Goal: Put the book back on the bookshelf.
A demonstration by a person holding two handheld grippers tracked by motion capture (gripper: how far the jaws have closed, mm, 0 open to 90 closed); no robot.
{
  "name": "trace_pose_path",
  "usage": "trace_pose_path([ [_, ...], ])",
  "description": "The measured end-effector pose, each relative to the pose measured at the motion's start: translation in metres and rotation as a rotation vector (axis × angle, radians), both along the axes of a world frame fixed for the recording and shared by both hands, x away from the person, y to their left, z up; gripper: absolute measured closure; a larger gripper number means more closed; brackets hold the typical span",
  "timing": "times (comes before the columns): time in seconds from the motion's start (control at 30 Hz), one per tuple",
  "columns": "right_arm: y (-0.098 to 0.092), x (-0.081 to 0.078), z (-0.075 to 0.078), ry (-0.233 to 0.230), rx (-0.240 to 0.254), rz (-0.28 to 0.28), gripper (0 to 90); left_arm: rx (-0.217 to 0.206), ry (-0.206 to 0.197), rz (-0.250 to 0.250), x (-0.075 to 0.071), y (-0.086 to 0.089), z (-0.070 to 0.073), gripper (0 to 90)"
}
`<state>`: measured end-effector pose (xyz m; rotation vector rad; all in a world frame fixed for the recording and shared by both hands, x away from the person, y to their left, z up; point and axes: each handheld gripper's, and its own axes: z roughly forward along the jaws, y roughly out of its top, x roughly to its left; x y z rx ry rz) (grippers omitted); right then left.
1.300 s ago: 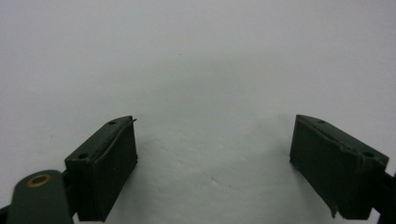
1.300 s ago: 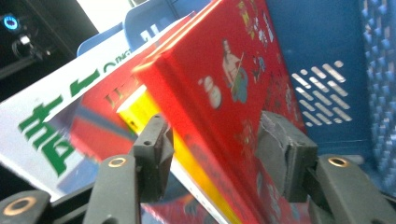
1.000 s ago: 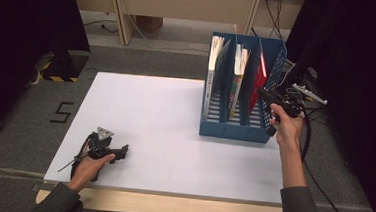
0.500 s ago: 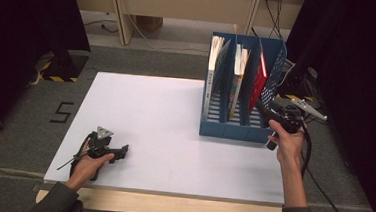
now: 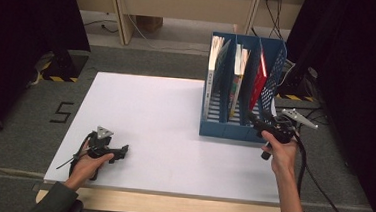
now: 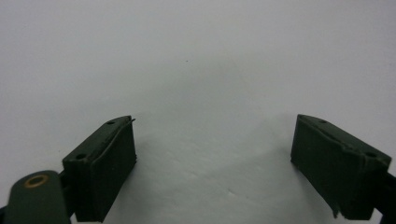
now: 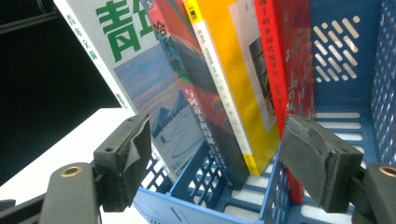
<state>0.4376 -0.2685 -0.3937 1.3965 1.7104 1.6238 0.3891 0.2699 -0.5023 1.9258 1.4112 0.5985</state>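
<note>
The right hand-held gripper (image 5: pixel 255 119), jaws just widened and empty, faces the blue slotted plastic file rack (image 5: pixel 224 129) at the white desk's (image 5: pixel 165 114) far right; its upright red book (image 5: pixel 259 78) leans left. The left hand-held gripper (image 5: pixel 122 151) rests open, near left.

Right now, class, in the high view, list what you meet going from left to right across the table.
Left hand-held gripper → bare white table → blue file rack holding books: white-spined book, colourful book, red book → right hand-held gripper.

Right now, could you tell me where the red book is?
In the high view the red book stands in the blue file rack's rightmost compartment, just beyond the right gripper.
</note>
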Motion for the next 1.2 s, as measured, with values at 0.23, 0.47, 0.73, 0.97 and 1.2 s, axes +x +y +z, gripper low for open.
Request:
trace_pose_path([
  [0.23, 0.005, -0.006, -0.004, -0.006, -0.042, 0.021, 24.3, -0.003, -0.002, 0.001, 0.000, 0.000, 0.000, 12.8],
  [0.47, 0.017, -0.009, -0.007, 0.010, -0.054, 0.042, 18.7, -0.004, -0.003, 0.000, 0.000, 0.000, 0.000, 12.8],
  [0.73, 0.034, -0.015, -0.014, 0.050, -0.105, 0.069, 15.8, -0.005, -0.002, -0.003, 0.000, 0.000, 0.000, 12.8],
  [0.97, 0.045, -0.023, -0.018, 0.028, -0.167, 0.102, 15.9, -0.006, -0.002, -0.005, -0.001, 0.000, 0.000, 12.8],
  [1.2, 0.053, -0.030, -0.027, 0.049, -0.200, 0.137, 15.9, -0.006, -0.002, -0.006, -0.001, 0.001, 0.000, 12.8],
])
